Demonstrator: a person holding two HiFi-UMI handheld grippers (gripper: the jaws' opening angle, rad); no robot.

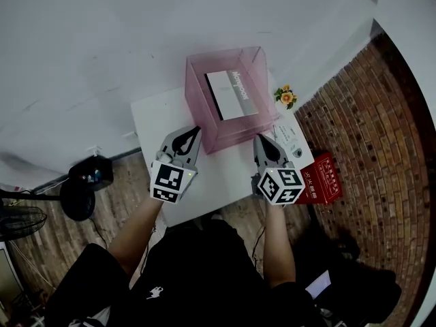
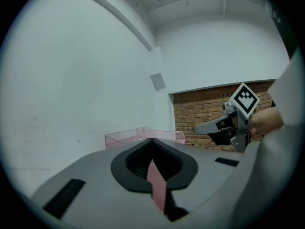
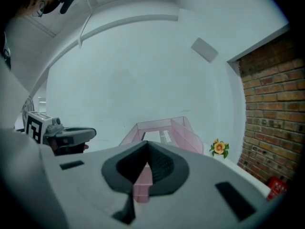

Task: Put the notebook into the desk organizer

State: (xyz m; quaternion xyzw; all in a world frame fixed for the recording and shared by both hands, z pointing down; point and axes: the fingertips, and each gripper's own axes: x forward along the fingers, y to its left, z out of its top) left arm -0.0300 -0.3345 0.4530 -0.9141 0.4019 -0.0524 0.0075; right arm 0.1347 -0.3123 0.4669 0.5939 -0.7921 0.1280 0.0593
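Observation:
A pink see-through desk organizer (image 1: pixel 235 133) stands at the back of a small white table (image 1: pixel 153 118). A white and grey notebook (image 1: pixel 231 94) lies inside it, leaning toward the right wall. My left gripper (image 1: pixel 197 131) hovers at the organizer's front left corner, jaws together and empty. Level with it, my right gripper (image 1: pixel 259 139) sits just off the front right corner, also shut and empty. The left gripper view shows its own shut jaws (image 2: pixel 152 140), the organizer (image 2: pixel 138 135) beyond, and the right gripper (image 2: pixel 198 128). The right gripper view shows the organizer (image 3: pixel 183 132), the notebook (image 3: pixel 165 136) and the left gripper (image 3: pixel 93 132).
A small orange flower (image 1: pixel 286 96) stands right of the organizer. Printed sheets (image 1: pixel 289 138) lie on the table's right side. A red box (image 1: pixel 325 179) rests on the brick floor to the right. A black fan (image 1: pixel 78 196) stands to the left. A white wall runs behind.

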